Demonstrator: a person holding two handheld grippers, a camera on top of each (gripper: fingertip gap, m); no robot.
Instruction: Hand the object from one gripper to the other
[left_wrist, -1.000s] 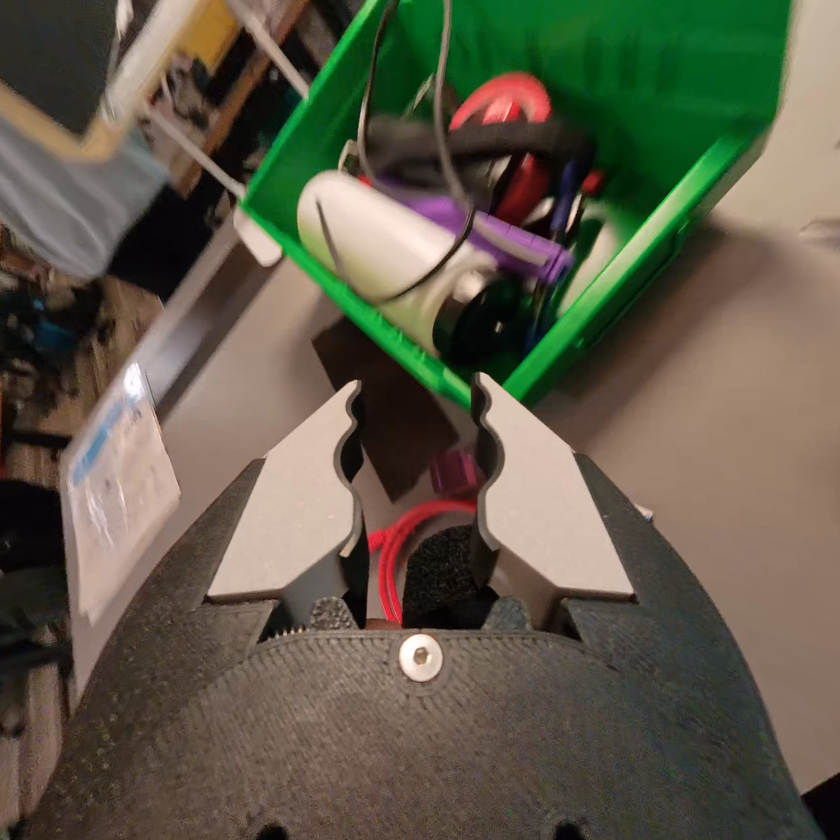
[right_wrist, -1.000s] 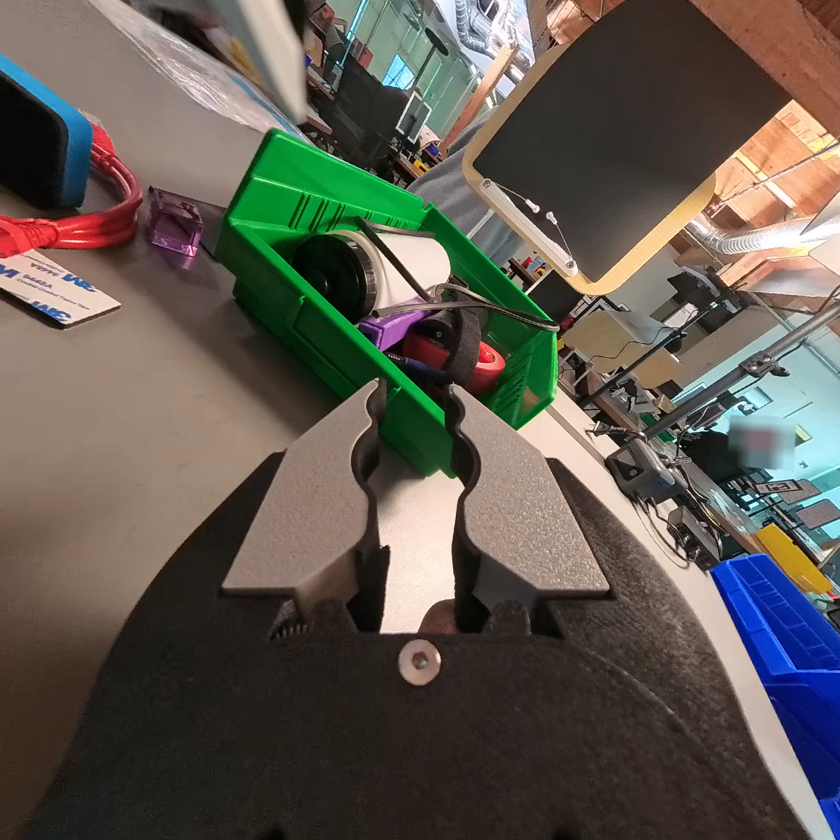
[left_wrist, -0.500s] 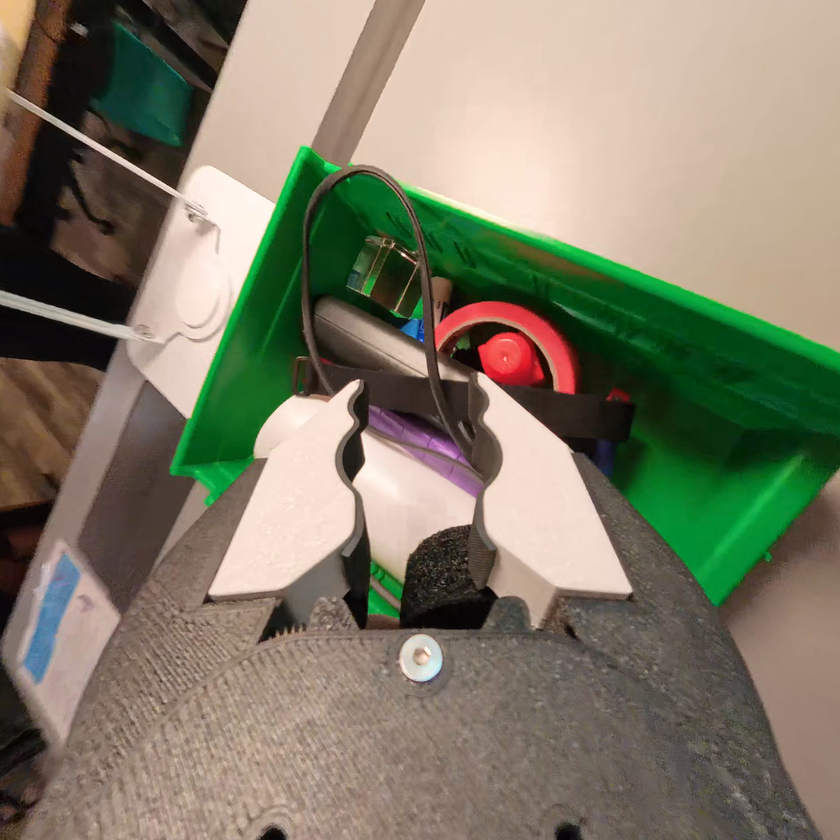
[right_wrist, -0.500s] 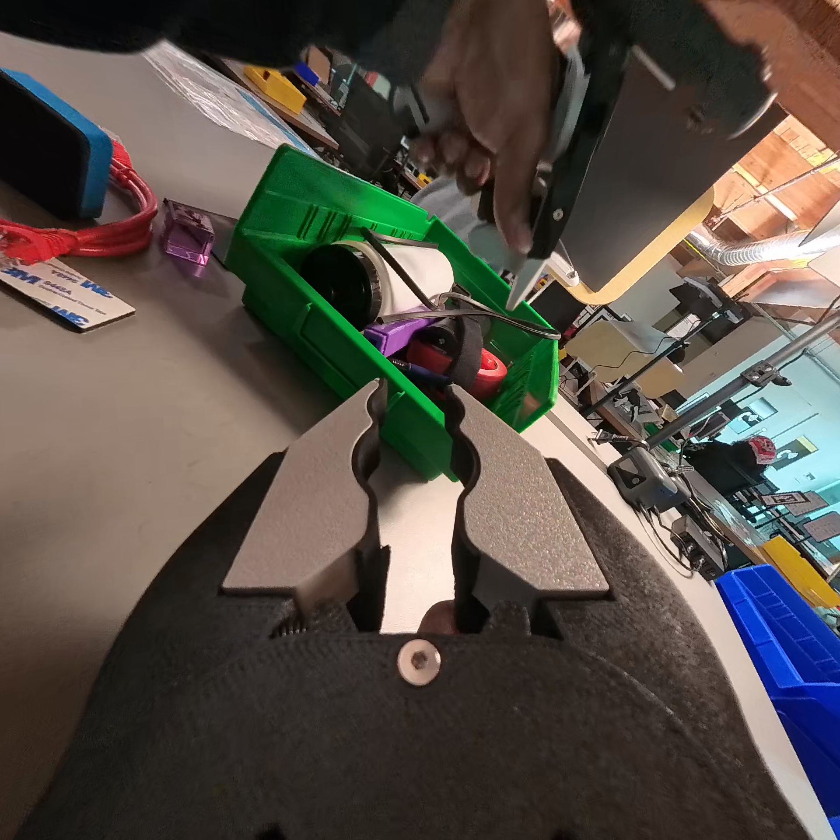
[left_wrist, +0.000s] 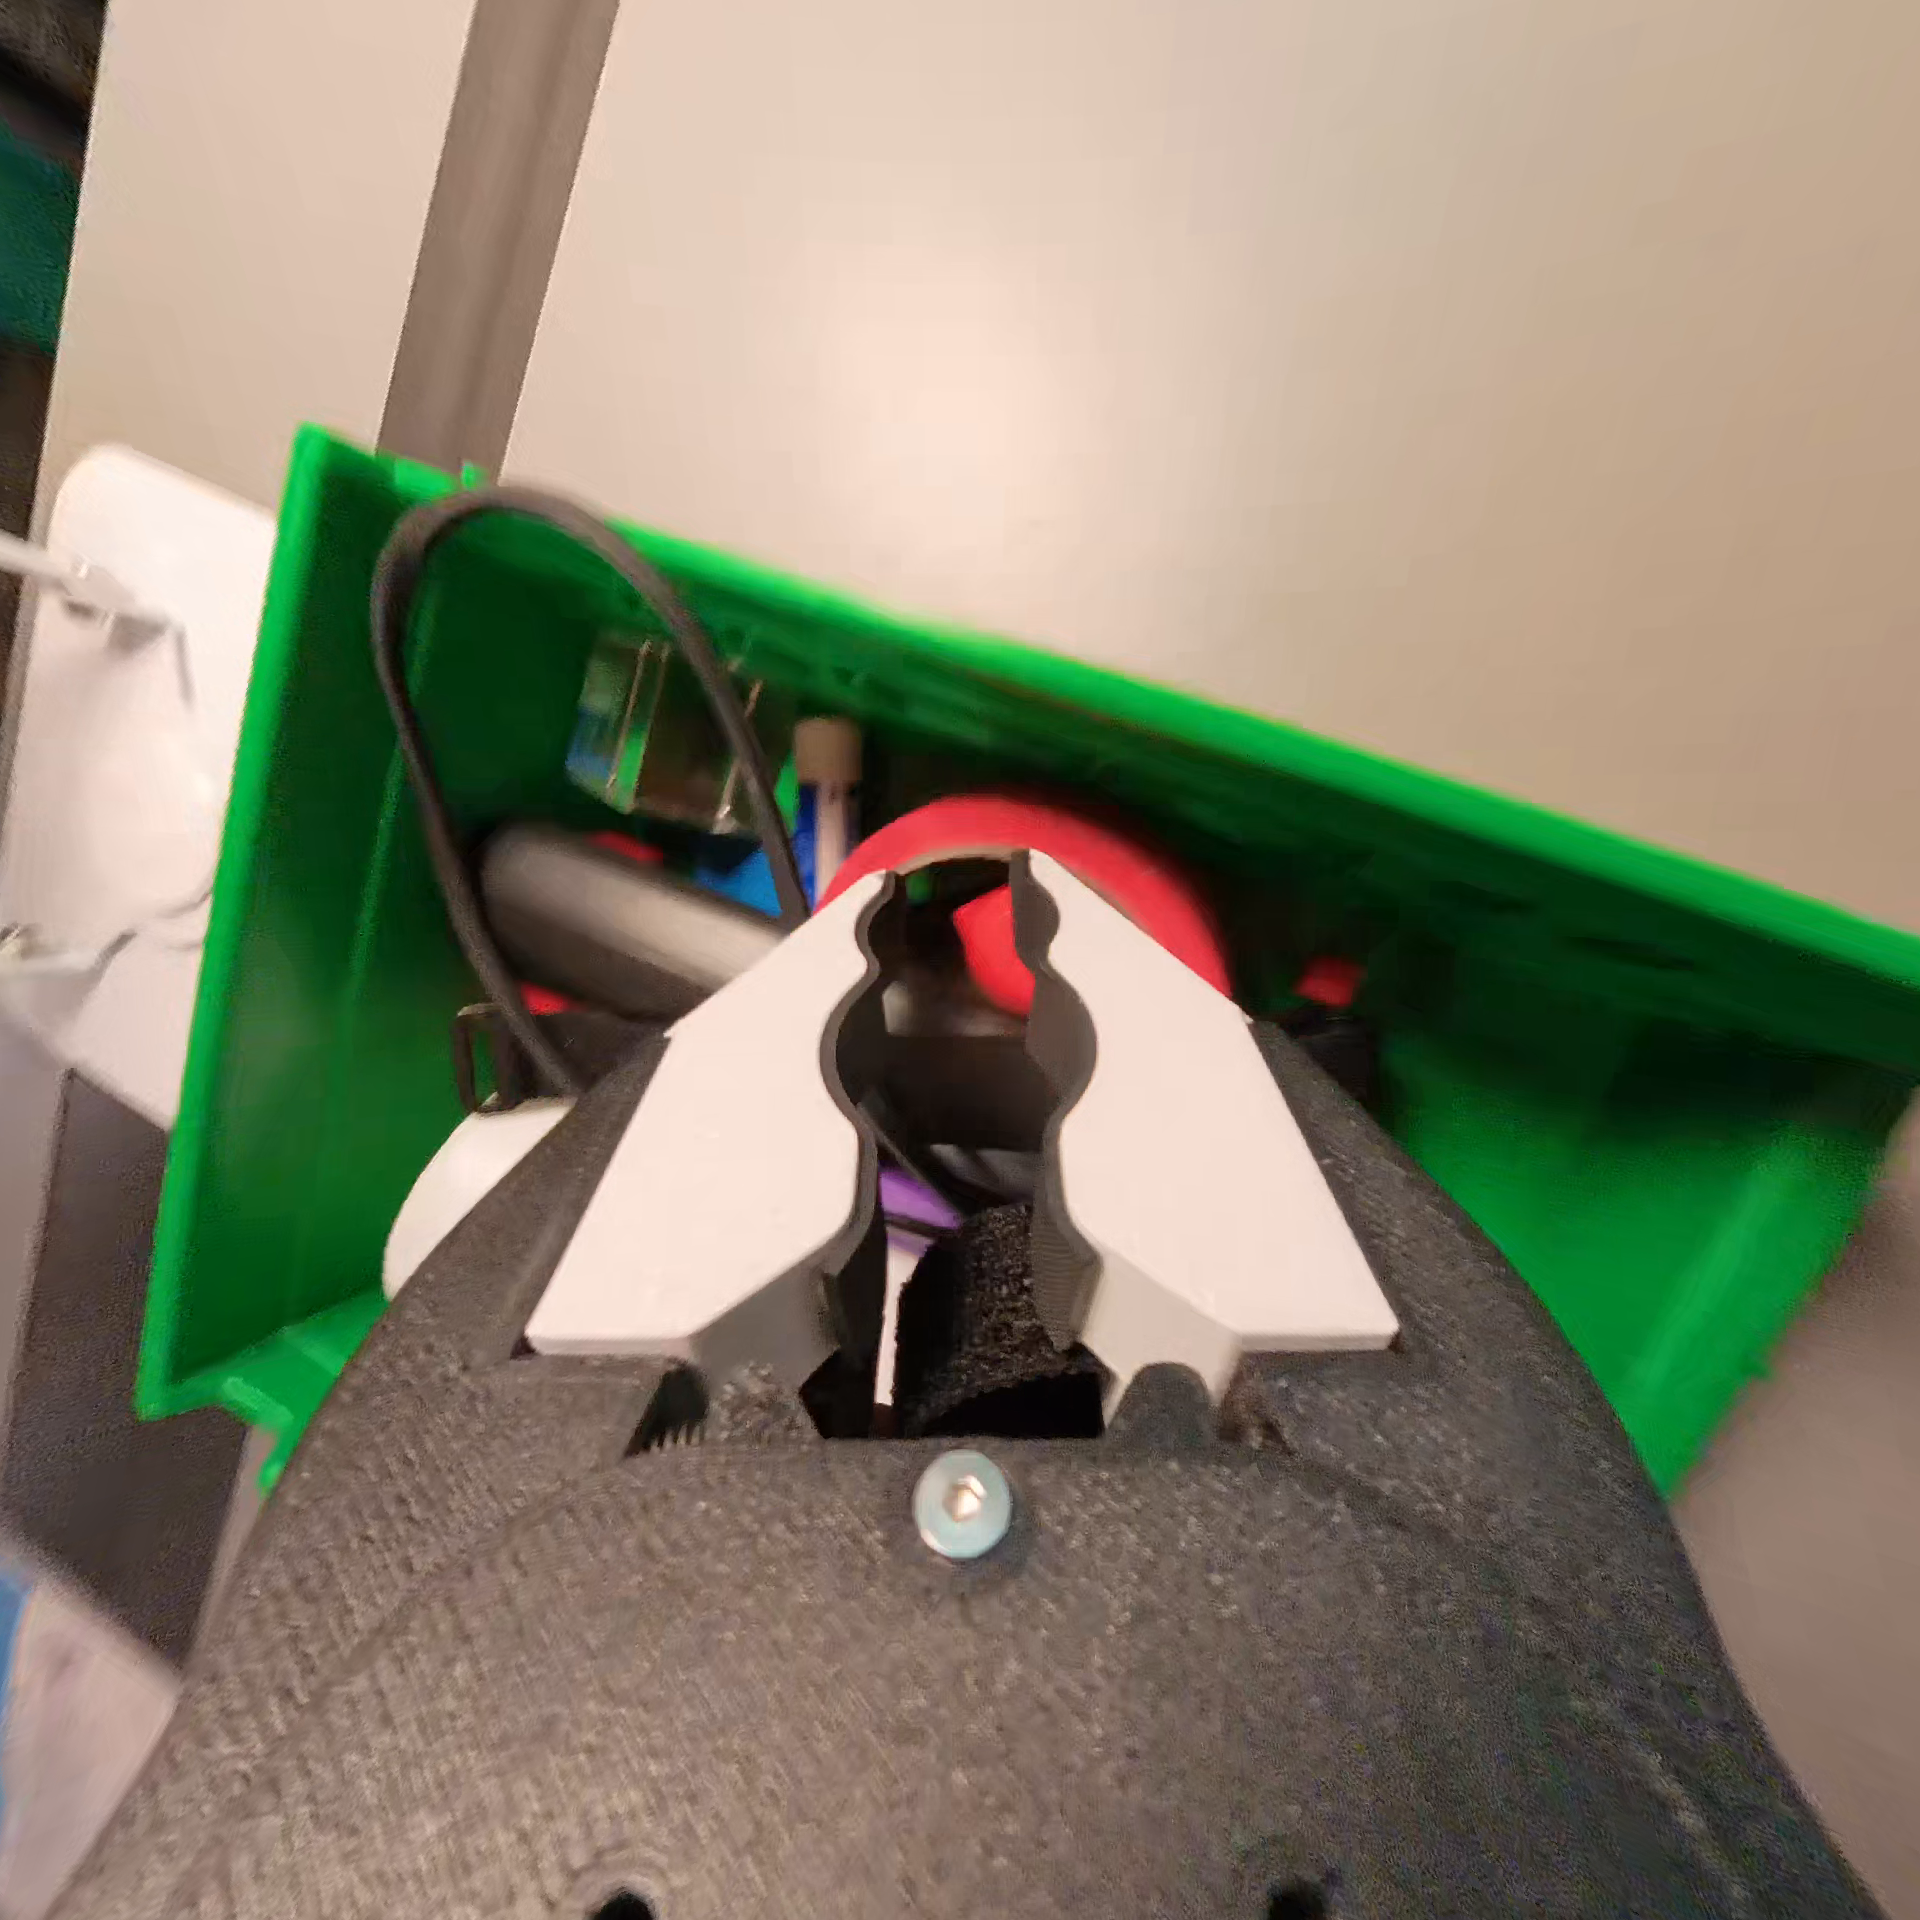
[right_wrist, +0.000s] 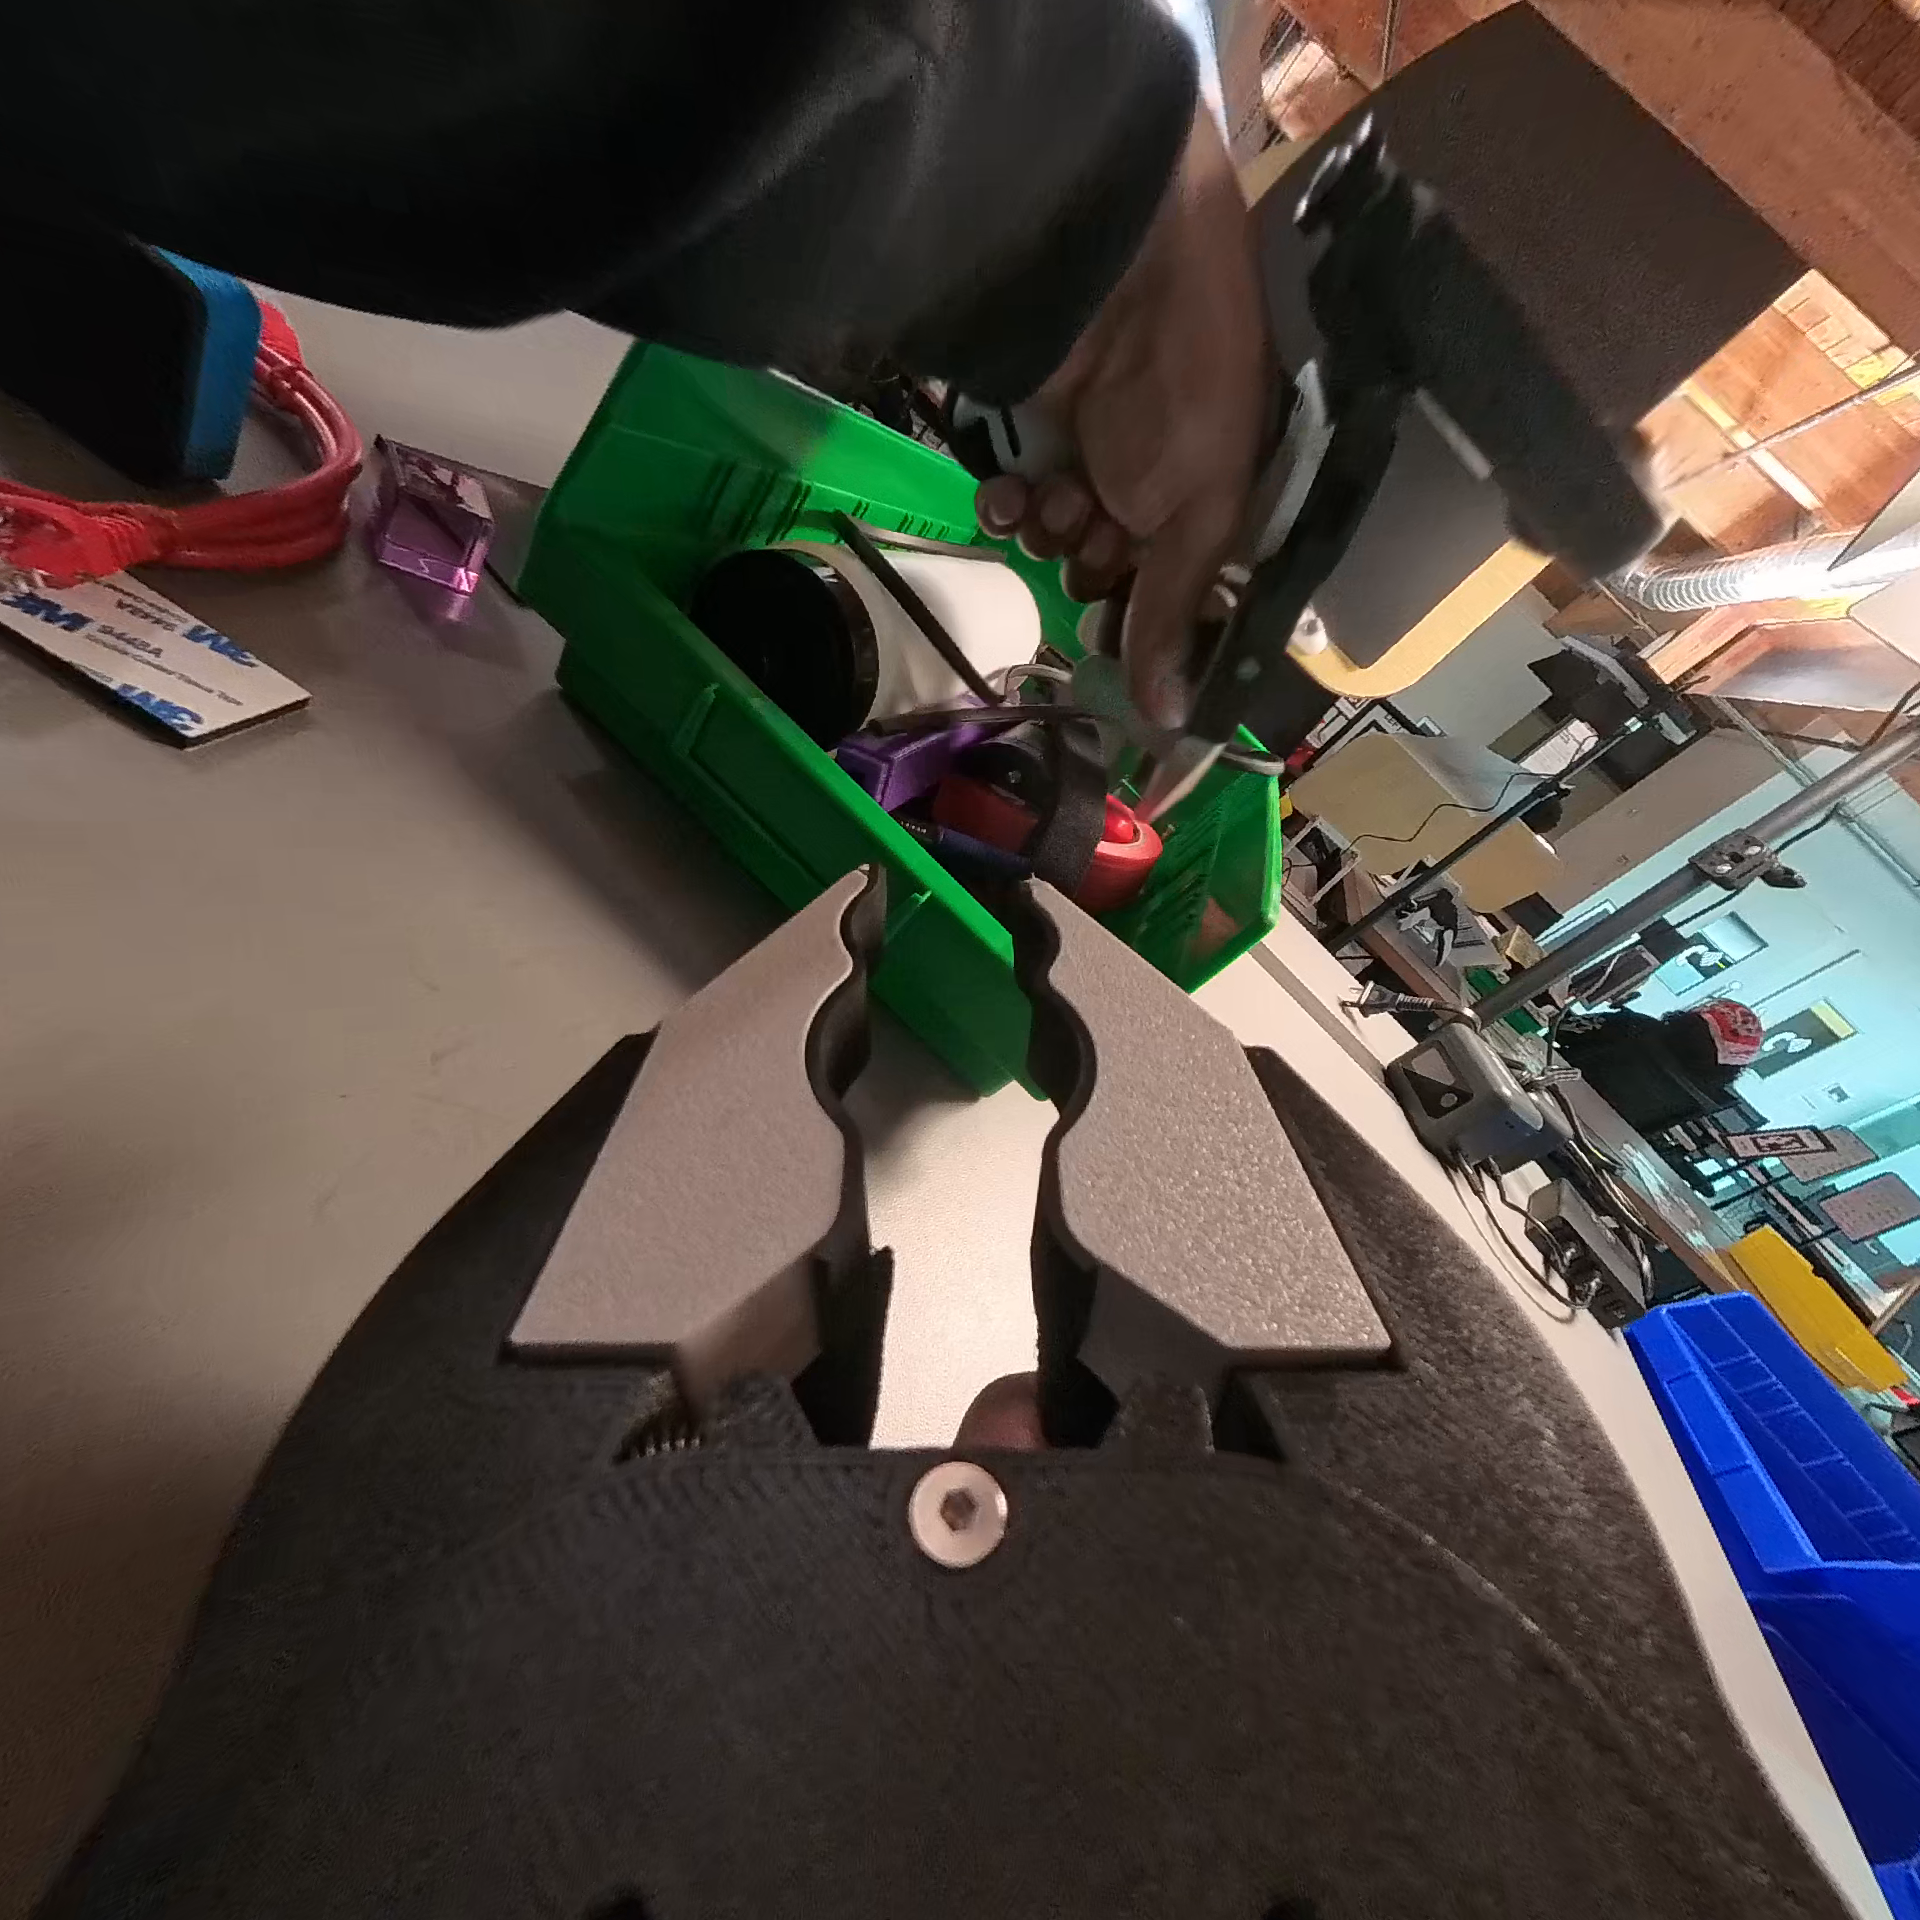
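Inside the green plastic bin (left_wrist: 312, 935), the left gripper (left_wrist: 951, 883) hovered, jaws parted and empty, over the red tape roll (left_wrist: 1164, 883). The right gripper (right_wrist: 951, 883) waited agape. Pickup and handover both remained.

My left gripper (left_wrist: 956, 883) hangs over the bin (left_wrist: 312, 935), its tips just above the tape roll (left_wrist: 1143, 873) lying inside. A cable (left_wrist: 416, 727) loops up along the bin's left wall. My right gripper (right_wrist: 951, 894) sits low over the table (right_wrist: 312, 935), in front of the bin's near wall. To the left of the bin lie a small block (right_wrist: 431, 525), a coiled cord (right_wrist: 260, 499) and a card (right_wrist: 156, 655).
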